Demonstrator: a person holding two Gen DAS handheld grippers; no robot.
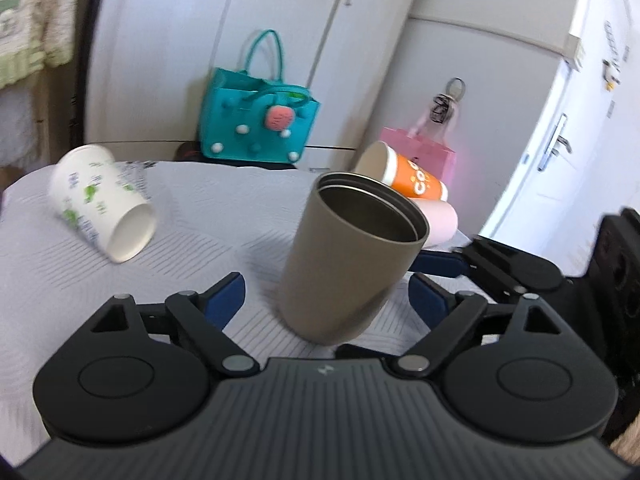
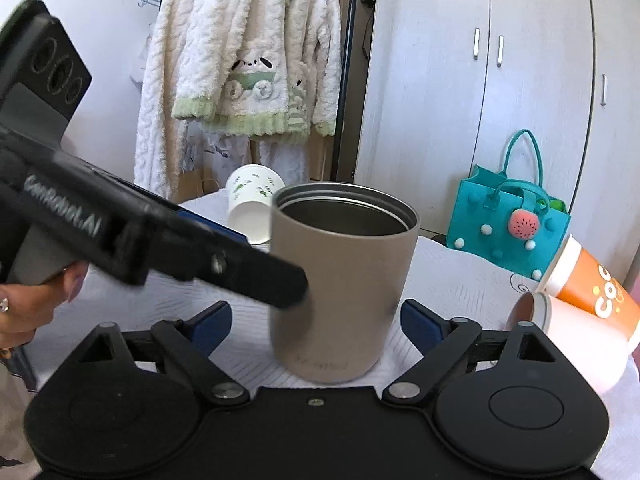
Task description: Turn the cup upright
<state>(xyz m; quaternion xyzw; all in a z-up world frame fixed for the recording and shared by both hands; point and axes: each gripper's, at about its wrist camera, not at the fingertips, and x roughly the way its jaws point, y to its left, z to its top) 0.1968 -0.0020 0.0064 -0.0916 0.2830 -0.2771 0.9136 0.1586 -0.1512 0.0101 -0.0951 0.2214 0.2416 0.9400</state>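
A taupe metal cup stands mouth up on the white tablecloth, between the fingers of both grippers. My left gripper is open, its blue pads apart from the cup's sides. My right gripper is open too, its pads wide of the cup. In the right wrist view the left gripper's body reaches in from the left, its finger close against the cup's side. A white paper cup with green print lies on its side. An orange cup and a pink cup lie on their sides.
A teal bag and a pink bag stand behind the table by white wardrobes. Fluffy clothes hang at the back left. The table's right edge runs close behind the pink cup.
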